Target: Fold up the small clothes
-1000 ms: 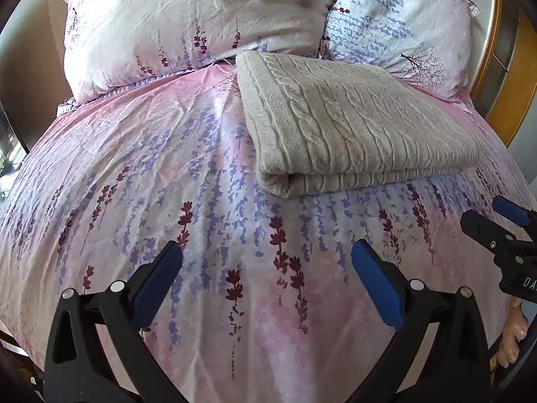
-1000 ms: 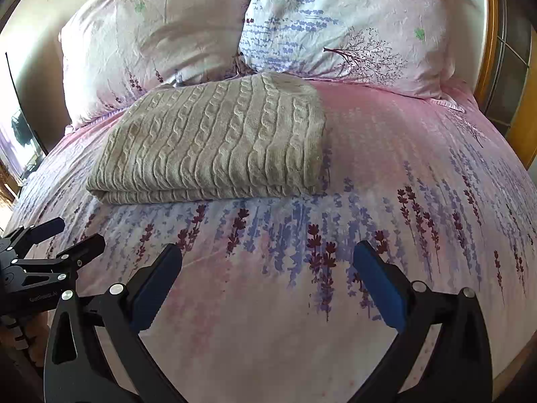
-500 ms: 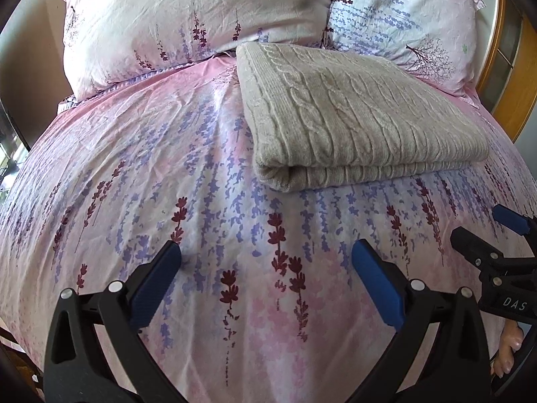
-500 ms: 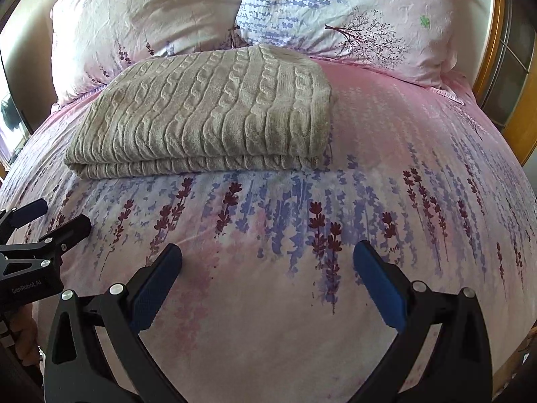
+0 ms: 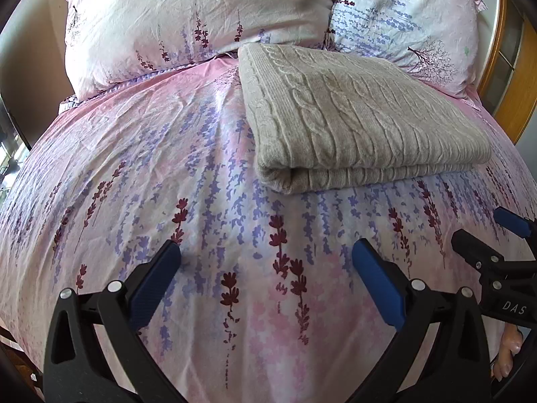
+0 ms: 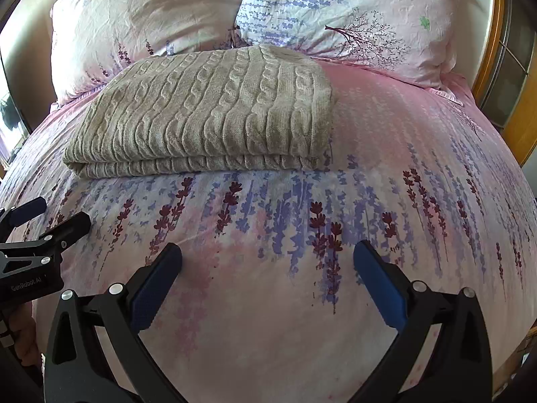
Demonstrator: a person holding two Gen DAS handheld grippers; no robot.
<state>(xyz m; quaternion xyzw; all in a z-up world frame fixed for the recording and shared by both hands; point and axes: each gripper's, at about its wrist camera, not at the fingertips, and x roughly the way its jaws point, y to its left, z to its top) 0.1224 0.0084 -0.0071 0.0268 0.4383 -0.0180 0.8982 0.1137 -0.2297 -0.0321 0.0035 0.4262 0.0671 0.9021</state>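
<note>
A beige cable-knit sweater lies folded into a neat rectangle on the bed, in front of the pillows; it also shows in the right wrist view. My left gripper is open and empty, low over the bedcover, short of the sweater's near left corner. My right gripper is open and empty, short of the sweater's near right part. Each gripper shows at the edge of the other's view: the right one and the left one.
The bed has a pink floral duvet cover. Two floral pillows stand behind the sweater. A wooden frame rises at the right of the bed.
Both grippers have moved forward toward the folded sweater, which now looks larger and closer. Both stay open. The sweater has not moved.
</note>
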